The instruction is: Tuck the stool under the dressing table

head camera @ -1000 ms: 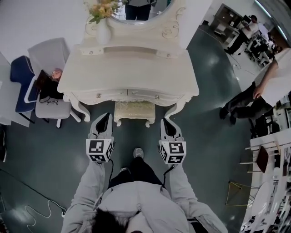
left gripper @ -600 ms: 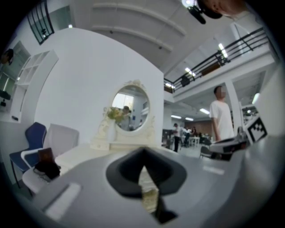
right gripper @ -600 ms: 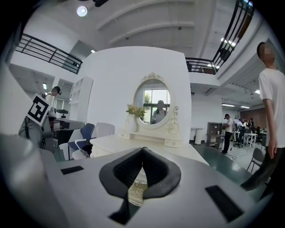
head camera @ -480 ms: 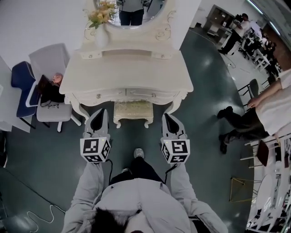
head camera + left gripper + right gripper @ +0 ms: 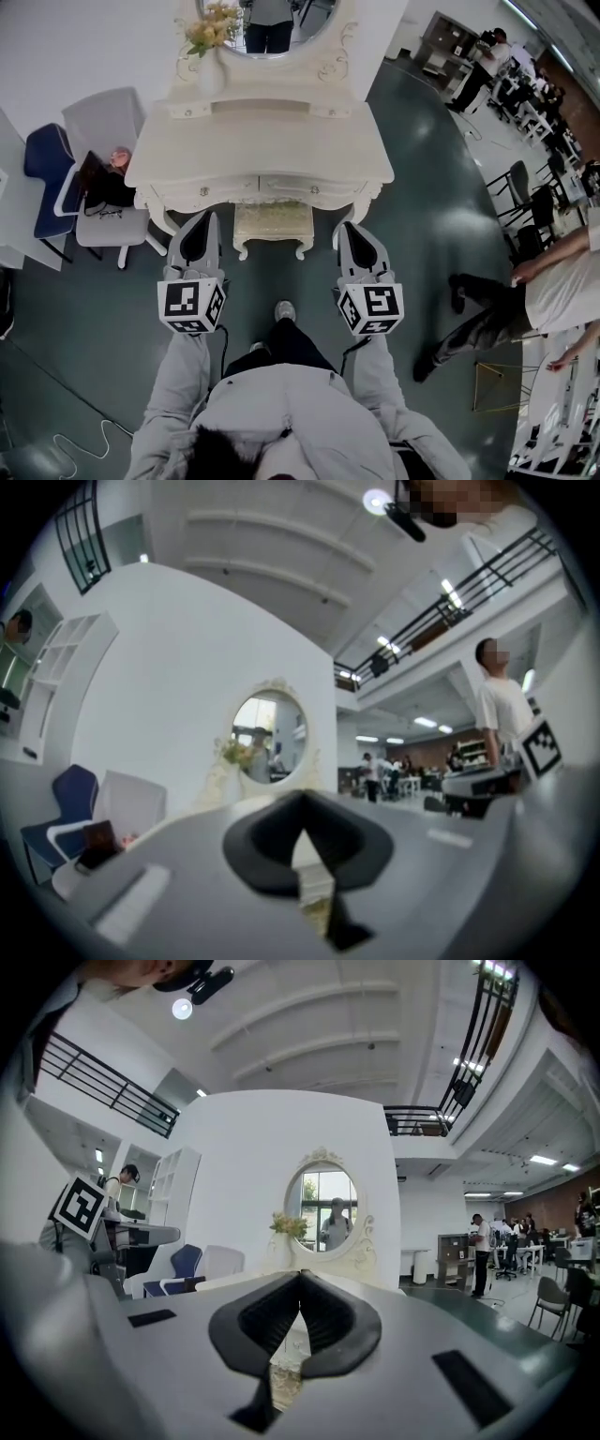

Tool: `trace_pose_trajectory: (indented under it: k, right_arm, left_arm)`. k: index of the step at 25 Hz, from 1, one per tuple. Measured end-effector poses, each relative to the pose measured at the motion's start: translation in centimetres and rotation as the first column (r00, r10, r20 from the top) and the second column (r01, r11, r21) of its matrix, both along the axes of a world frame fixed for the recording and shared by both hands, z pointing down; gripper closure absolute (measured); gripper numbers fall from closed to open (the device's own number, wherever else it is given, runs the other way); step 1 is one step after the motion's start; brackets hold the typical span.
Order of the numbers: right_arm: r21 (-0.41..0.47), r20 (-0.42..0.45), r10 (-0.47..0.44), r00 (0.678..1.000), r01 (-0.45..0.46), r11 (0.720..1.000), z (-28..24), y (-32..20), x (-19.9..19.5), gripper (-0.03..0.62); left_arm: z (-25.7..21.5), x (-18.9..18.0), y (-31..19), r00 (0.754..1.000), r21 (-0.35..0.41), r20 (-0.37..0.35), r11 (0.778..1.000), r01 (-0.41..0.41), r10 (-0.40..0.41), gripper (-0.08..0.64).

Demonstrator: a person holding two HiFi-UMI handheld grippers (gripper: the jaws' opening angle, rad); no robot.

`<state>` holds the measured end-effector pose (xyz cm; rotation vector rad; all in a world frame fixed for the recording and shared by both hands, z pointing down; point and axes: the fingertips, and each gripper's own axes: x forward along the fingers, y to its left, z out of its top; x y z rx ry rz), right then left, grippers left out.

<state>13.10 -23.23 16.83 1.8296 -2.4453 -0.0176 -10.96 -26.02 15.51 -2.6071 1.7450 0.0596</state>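
Stool (image 5: 273,225) sits tucked between the legs of the dressing table (image 5: 262,155), with just its front edge poking out below the drawers. Left gripper (image 5: 207,217) and right gripper (image 5: 346,228) hang on either side of it, in front of the table. Both have their jaws pinched together with nothing in them. Flower vase (image 5: 210,73) stands at the back left, beside the mirror (image 5: 272,28).

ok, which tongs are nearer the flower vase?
Left. Left tongs are straight in front of the flower vase across the dressing table; right tongs are by its opposite front leg.
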Motion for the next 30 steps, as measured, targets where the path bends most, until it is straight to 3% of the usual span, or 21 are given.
trace_pose_trajectory:
  k: [9,30]
  right_arm:
    - [0.061,0.056,0.016,0.998,-0.020,0.998,-2.9,2.3,0.0,0.589]
    - [0.075,0.043,-0.012,0.999,0.008,0.997,-3.3,1.9,-2.3,0.589]
  left_arm:
    - [-3.2,-0.5,2.6,1.000,0.086,0.007,0.996,0.008,-0.009,0.551]
    - [-4.0,-3.5,3.6,0.998,0.092,0.002,0.994,0.064,-0.064,0.551]
